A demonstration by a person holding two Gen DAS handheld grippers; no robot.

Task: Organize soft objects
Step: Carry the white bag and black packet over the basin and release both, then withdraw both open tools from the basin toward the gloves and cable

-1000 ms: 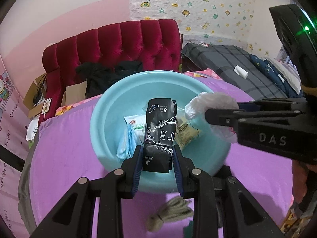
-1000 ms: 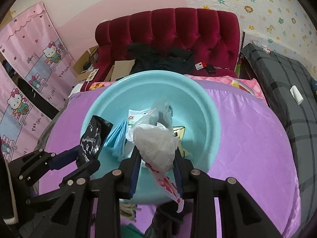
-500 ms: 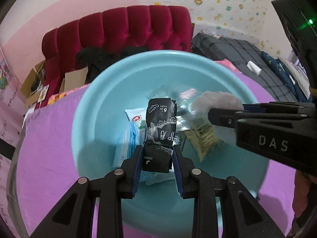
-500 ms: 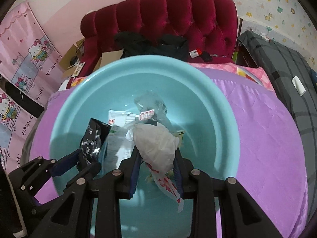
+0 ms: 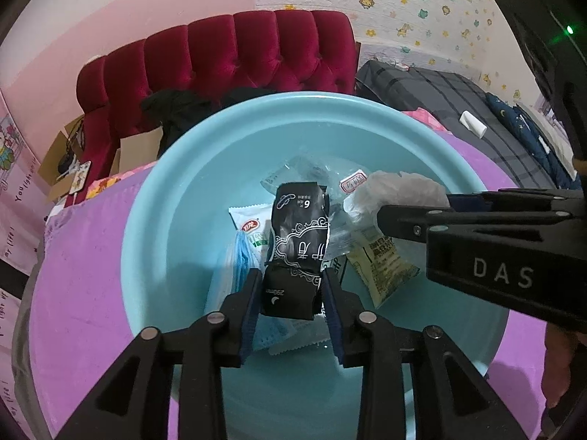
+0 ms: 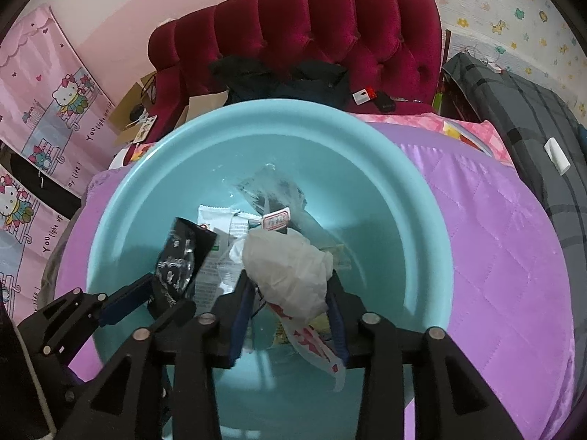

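A light blue basin (image 5: 176, 198) (image 6: 403, 198) sits on a purple quilted cover. My left gripper (image 5: 291, 275) is shut on a black printed packet (image 5: 299, 242) and holds it over the basin's inside; the packet also shows in the right wrist view (image 6: 179, 256). My right gripper (image 6: 291, 286) is shut on a crumpled white plastic bag (image 6: 290, 271), held above the basin just right of the packet; the bag also shows in the left wrist view (image 5: 396, 190). In the basin lie a white wipes packet (image 5: 253, 225), a blue face mask (image 5: 240, 260), a yellowish packet (image 5: 381, 260) and clear wrappers (image 6: 271, 190).
The purple cover (image 6: 495, 249) spreads around the basin. Behind stands a red tufted headboard (image 5: 234, 55) with dark clothes (image 6: 279, 77) and cardboard (image 5: 135, 146). A grey plaid bed (image 6: 532, 117) lies at the right. Pink cartoon posters (image 6: 44, 110) hang at the left.
Both grippers have moved forward over the basin with their loads; the basin fills more of both views. The rope seen below the basin's rim has dropped out of view.
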